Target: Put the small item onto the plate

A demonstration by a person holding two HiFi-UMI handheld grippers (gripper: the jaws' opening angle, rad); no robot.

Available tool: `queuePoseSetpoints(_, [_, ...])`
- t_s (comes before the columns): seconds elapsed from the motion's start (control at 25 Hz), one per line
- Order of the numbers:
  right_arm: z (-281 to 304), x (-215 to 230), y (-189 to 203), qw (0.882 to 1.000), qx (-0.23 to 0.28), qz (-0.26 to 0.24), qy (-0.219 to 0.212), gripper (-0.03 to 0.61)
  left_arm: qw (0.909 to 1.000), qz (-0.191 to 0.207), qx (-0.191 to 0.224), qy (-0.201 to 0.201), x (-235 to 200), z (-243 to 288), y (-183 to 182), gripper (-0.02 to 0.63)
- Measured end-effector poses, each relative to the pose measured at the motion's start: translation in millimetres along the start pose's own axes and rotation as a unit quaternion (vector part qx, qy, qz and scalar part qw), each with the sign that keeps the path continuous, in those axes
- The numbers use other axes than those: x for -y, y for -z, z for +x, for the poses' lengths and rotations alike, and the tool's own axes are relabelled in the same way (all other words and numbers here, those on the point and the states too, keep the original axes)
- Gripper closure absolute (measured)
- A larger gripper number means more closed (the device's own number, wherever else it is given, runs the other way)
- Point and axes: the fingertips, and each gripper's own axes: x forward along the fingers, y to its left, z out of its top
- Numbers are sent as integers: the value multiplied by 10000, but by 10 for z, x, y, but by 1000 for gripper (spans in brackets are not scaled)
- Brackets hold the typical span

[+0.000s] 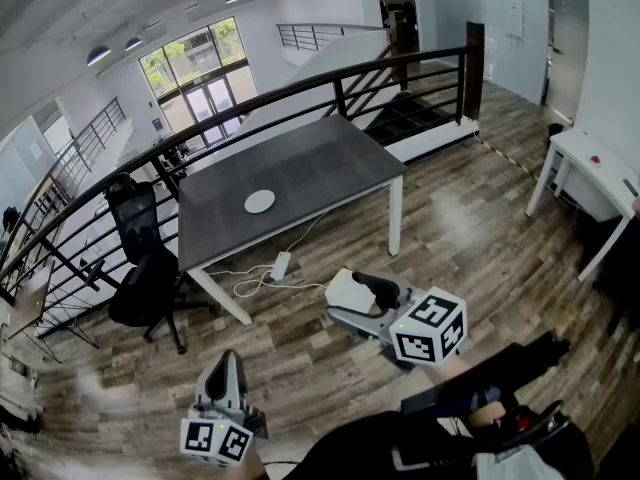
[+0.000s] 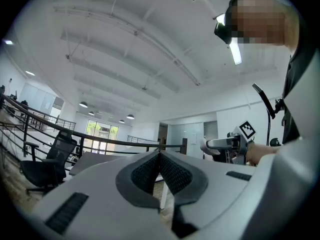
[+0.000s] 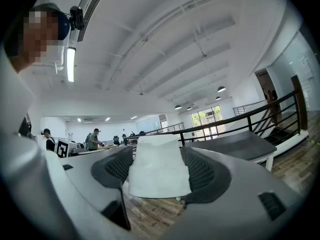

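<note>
Your right hand-held gripper (image 3: 159,156) grips the small white blocky item (image 3: 158,176), level for carrying; round white plate (image 1: 259,201) waits far off on the grey tabletop (image 1: 330,158) (left hand-held gripper (image 2: 160,156): jaws together, empty).

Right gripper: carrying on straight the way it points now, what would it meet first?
Probably nothing close: the right gripper, jaws shut on the white item, aims just left of the grey table, toward the black railing. Depth is unclear.
</note>
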Motion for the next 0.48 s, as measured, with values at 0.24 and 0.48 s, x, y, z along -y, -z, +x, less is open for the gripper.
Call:
queuePoseSetpoints(0.24, [-6, 57, -48, 10000, 32, 72, 50, 244, 9999, -68, 22, -74, -15, 45, -9, 609])
queuePoseSetpoints(0.48, [-50, 69, -92, 9998, 168, 136, 38, 244, 9998, -153, 130, 50, 69, 55, -33, 609])
